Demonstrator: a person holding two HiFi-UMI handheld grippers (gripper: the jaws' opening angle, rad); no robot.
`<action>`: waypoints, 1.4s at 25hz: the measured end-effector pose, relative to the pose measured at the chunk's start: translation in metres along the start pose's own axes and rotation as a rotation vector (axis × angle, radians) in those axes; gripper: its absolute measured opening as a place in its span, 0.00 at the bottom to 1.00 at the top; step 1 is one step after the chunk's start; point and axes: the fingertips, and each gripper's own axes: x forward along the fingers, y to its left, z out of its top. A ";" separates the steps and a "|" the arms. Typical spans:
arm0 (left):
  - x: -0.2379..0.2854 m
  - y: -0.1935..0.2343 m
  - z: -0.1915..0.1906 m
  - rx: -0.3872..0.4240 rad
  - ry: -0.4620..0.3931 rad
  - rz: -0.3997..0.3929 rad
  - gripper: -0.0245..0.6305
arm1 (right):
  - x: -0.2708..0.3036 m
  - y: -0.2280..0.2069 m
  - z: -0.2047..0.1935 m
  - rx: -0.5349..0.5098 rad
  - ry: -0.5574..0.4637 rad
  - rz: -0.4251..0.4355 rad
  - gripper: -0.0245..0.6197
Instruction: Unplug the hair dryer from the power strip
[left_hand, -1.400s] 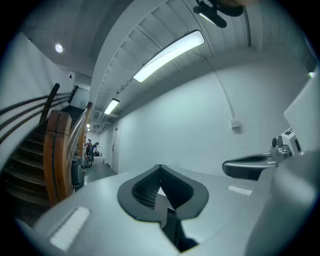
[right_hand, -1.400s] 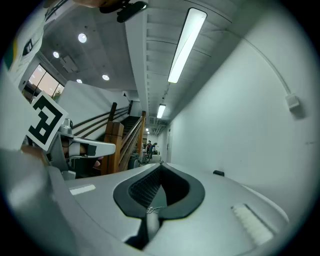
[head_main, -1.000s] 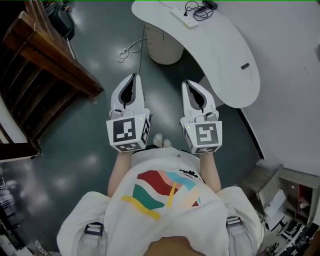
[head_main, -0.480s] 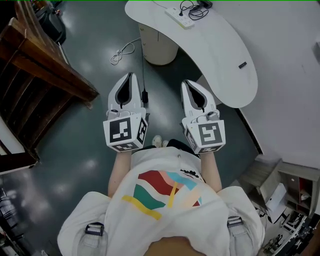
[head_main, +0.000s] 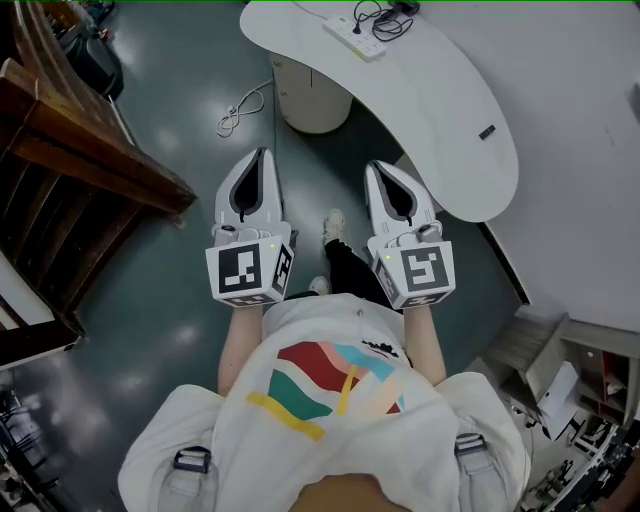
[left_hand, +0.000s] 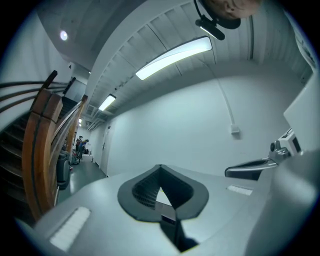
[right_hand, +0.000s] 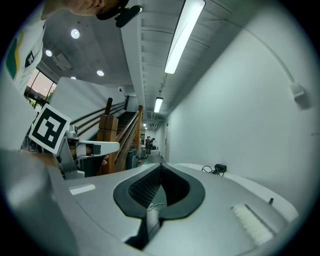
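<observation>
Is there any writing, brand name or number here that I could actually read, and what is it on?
No words or numbers are readable in any view.
Shirt: small dark print beside the coloured graphic, too small to read.
Left gripper and right gripper: only black-and-white square patterns, not letters.
Power strip: no legible label.

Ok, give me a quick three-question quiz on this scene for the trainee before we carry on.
1. True or false: the power strip lies on the white table.
2. Pick one. The left gripper and right gripper are: A both shut and empty; B both open; C one open, one shut.
3. Fill in: the loose white cable lies on the ___.
Key: 1 true; 2 A; 3 floor.
</observation>
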 end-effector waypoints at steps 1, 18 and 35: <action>0.005 0.002 -0.001 0.000 0.000 0.003 0.03 | 0.006 -0.003 -0.001 0.002 -0.001 0.004 0.06; 0.225 0.046 -0.014 0.031 -0.022 0.011 0.03 | 0.208 -0.133 0.014 0.010 -0.034 0.032 0.06; 0.474 0.060 -0.033 0.022 0.077 -0.189 0.03 | 0.379 -0.246 0.044 0.045 -0.002 -0.045 0.06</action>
